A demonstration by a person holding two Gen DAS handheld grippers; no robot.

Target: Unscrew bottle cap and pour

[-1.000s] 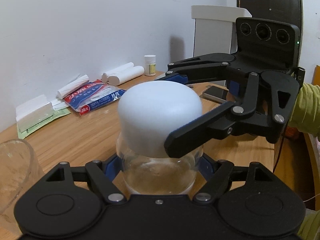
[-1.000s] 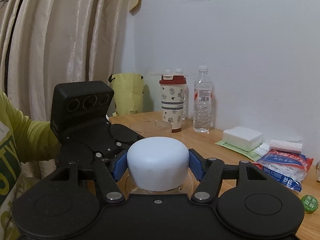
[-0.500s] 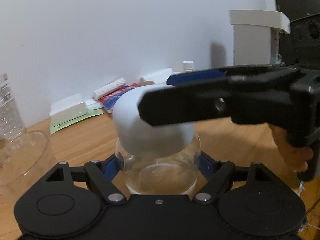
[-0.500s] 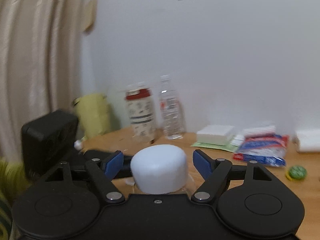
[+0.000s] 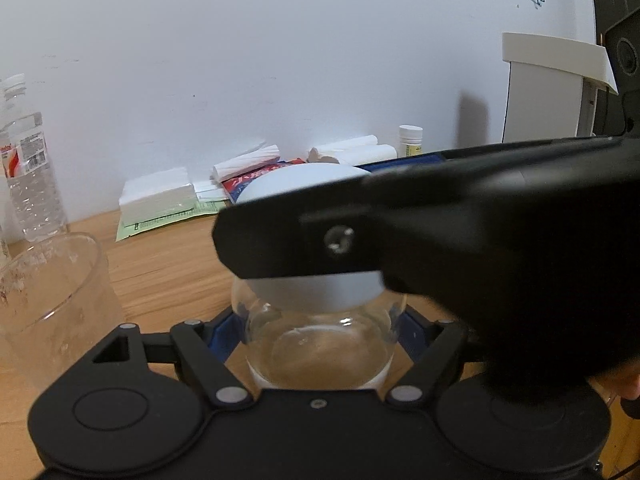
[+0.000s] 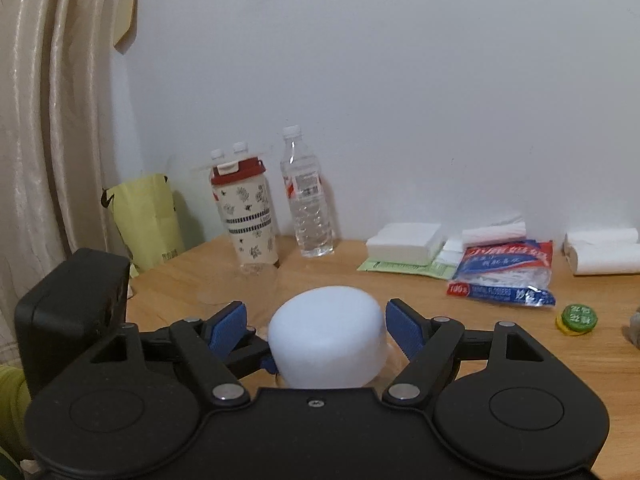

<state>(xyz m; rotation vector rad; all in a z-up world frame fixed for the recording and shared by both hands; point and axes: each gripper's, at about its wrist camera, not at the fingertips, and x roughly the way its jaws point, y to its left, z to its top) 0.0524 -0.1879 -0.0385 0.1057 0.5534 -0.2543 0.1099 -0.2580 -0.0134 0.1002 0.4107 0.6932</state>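
A clear round bottle (image 5: 320, 344) with a big white domed cap (image 5: 316, 292) stands on the wooden table. My left gripper (image 5: 320, 328) is shut on the bottle's glass body, below the cap. My right gripper (image 6: 326, 320) is open: its blue pads (image 6: 404, 324) stand a little apart from the cap (image 6: 326, 336) on both sides. In the left wrist view one right finger (image 5: 360, 236) crosses in front of the cap and hides most of it. A clear empty cup (image 5: 52, 304) stands to the left of the bottle.
Along the wall stand a water bottle (image 6: 306, 200), a patterned tumbler with red lid (image 6: 246, 210), a yellow bag (image 6: 146, 216), white tissue packs (image 6: 404, 242), a floss bag (image 6: 506, 276), paper rolls (image 6: 602, 252) and a small pill bottle (image 5: 410, 140). A green cap (image 6: 578, 318) lies on the table.
My right gripper has opened off the cap and swung round it to the right; its view now faces the wall. The left gripper has turned left with the bottle, bringing the cup into view.
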